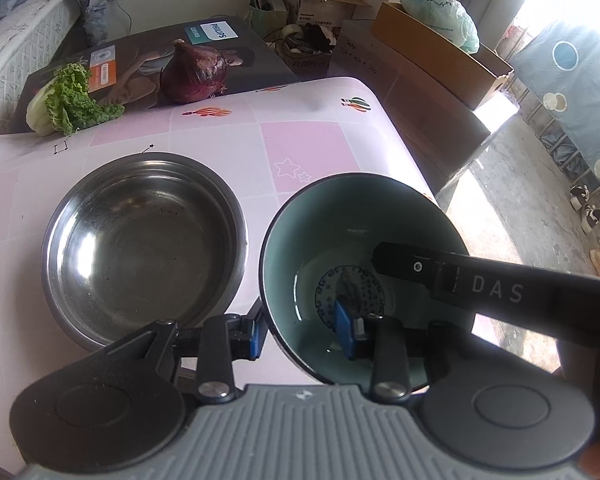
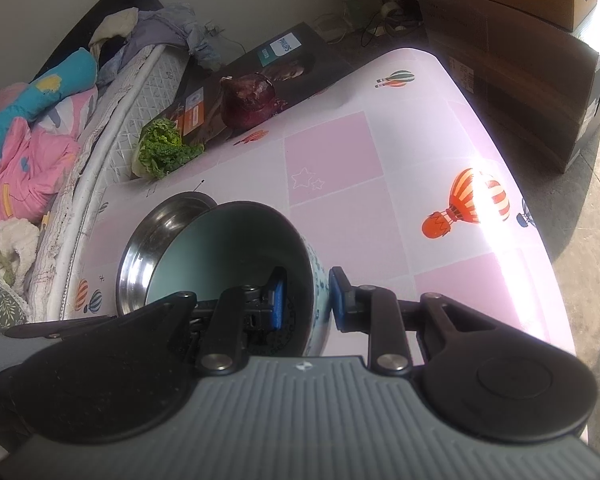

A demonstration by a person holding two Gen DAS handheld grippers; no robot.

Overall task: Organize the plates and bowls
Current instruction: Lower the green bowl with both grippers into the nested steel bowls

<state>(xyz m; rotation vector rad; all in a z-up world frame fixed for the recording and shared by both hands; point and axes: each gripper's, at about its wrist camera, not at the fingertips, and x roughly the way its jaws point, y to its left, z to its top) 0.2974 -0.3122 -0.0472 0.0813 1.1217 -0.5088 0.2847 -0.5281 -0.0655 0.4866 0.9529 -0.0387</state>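
A teal ceramic bowl (image 1: 340,240) stands on the pink table (image 1: 308,140), right of a steel bowl (image 1: 140,248). My left gripper (image 1: 304,330) straddles the teal bowl's near rim, one blue pad outside, one inside, with a gap to the wall. My right gripper (image 2: 306,300) straddles the same teal bowl (image 2: 228,248) at its right wall, one pad inside, one outside, also with a gap. The right gripper's finger (image 1: 460,276) shows inside the bowl in the left wrist view. The steel bowl (image 2: 156,236) sits behind the teal one in the right wrist view.
A red onion (image 1: 194,72) and lettuce (image 1: 68,100) lie at the table's far edge by a Philips box (image 1: 160,64). Cardboard boxes (image 1: 440,60) stand right of the table. A bed with bedding (image 2: 40,120) lies to the left.
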